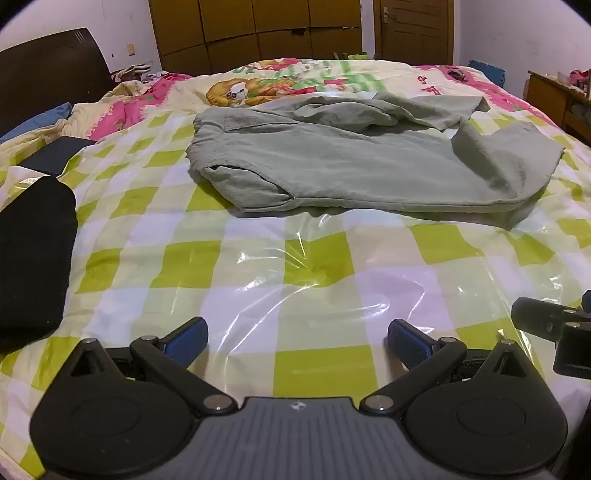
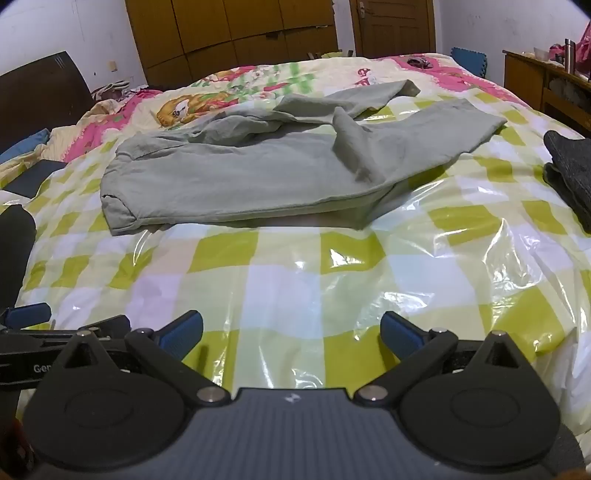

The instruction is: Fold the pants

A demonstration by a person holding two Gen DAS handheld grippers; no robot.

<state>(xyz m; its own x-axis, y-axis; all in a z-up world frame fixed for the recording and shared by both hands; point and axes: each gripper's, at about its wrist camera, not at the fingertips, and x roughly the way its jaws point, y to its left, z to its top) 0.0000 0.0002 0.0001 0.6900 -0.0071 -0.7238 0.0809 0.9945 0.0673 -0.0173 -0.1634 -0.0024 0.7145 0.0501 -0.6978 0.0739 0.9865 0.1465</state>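
Note:
Grey-green pants (image 1: 351,162) lie rumpled on the checked bed cover (image 1: 295,258), waist to the left, legs to the right, with one leg bunched over the other. They also show in the right wrist view (image 2: 258,166). My left gripper (image 1: 297,341) is open and empty, low over the cover, well short of the pants. My right gripper (image 2: 291,338) is open and empty, also near the front of the bed, beside the left one.
Clear plastic sheet (image 2: 461,277) covers the checked cover. A black garment (image 1: 33,258) lies at the left, a dark grey one (image 2: 572,173) at the right. Dark flat object (image 1: 55,157) at left. Headboard (image 1: 51,77), wardrobe (image 1: 258,29), wooden desk (image 2: 546,85) around.

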